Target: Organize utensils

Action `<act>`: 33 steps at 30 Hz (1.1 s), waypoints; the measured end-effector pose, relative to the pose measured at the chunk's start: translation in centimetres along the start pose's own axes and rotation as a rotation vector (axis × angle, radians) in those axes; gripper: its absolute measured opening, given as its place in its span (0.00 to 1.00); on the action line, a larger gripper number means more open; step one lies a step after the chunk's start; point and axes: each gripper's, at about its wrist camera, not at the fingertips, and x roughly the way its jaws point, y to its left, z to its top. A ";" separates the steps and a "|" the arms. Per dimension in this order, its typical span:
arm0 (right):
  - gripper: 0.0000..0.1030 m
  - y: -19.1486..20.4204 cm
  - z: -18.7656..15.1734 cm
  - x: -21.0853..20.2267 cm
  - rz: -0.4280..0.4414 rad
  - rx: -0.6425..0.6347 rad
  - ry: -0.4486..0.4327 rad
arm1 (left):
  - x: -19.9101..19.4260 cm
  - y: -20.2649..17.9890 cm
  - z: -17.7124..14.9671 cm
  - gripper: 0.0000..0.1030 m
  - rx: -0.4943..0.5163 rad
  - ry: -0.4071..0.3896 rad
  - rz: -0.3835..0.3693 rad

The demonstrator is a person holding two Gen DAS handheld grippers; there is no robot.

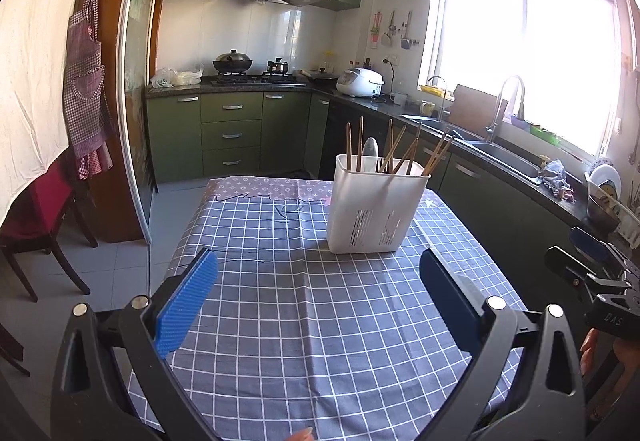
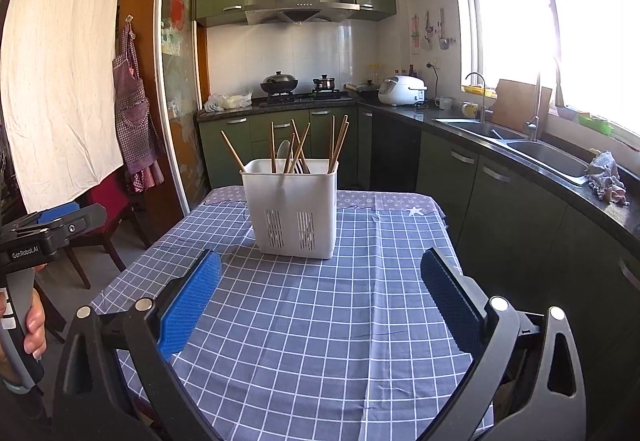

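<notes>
1. The white holder (image 1: pixel 376 205) stands upright on the checked tablecloth (image 1: pixel 304 321), with chopsticks (image 1: pixel 394 151) and a spoon (image 1: pixel 370 151) inside.
2. The left gripper (image 1: pixel 318 297) and right gripper (image 2: pixel 320 297), near the holder, both gape wide and hold nothing.

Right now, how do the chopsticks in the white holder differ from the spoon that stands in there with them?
The chopsticks are thin brown sticks; the spoon is pale and broad. There are many chopsticks, fanned out and leaning different ways, but only one spoon, roughly upright. The chopsticks rise higher above the rim than the spoon. Both stand inside the white holder on the checked tablecloth, untouched by either gripper.
</notes>
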 end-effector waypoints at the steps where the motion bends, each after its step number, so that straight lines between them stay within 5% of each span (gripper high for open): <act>1: 0.95 0.0 0.0 0.0 0.001 0.000 0.000 | 0.0 0.0 0.0 0.93 0.001 0.000 -0.002; 33: 0.95 0.7 0.1 0.6 0.018 -0.008 0.010 | -0.4 -0.3 -0.2 0.93 0.012 -0.006 -0.004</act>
